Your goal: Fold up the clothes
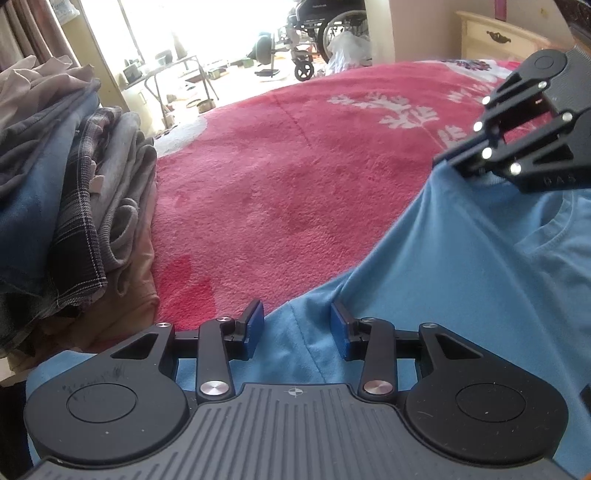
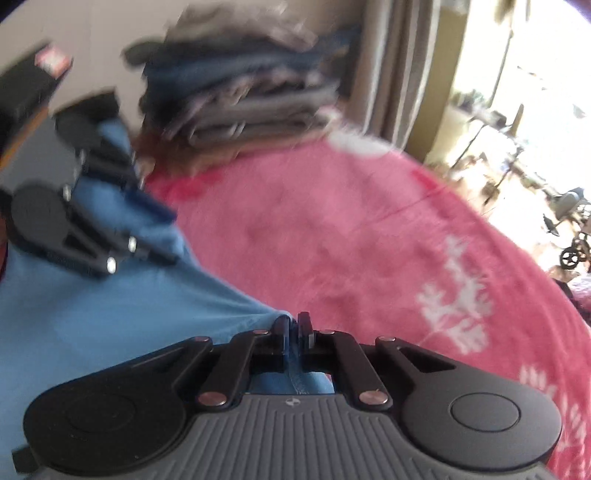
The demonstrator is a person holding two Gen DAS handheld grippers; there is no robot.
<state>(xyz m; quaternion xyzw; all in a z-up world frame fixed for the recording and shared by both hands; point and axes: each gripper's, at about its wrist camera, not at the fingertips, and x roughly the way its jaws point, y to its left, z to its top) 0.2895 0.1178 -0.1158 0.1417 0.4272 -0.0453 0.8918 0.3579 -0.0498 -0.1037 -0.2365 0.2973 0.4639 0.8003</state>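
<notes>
- Nearest the lens in the left wrist view: left gripper, jaws partly apart, straddling a sleeve seam of the light-blue T-shirt without pressing it.
- Clamped tight in the right wrist view: right gripper, jaws pinched on a ridge of the same T-shirt at its edge, near the neckline as seen from the left wrist view.
- Spread across the red floral blanket on the bed: the shirt, front up, collar visible, body not yet doubled over anywhere in view.
- Stacked at the bed's far side: folded clothes, greys, plaid and denim blues, judged as the share of the job already done.
- Judged stage for this garment: early, one corner seized, the other merely lined up, no fold yet made.
- Left to do, by that reading: close the left jaws on the sleeve edge, carry both edges over, flatten, add to the stack.
- Beyond the bed, in bright glare: a wheelchair and a cream dresser.
- Blurred throughout: the right wrist view, fine detail of the pinch uncertain.
</notes>
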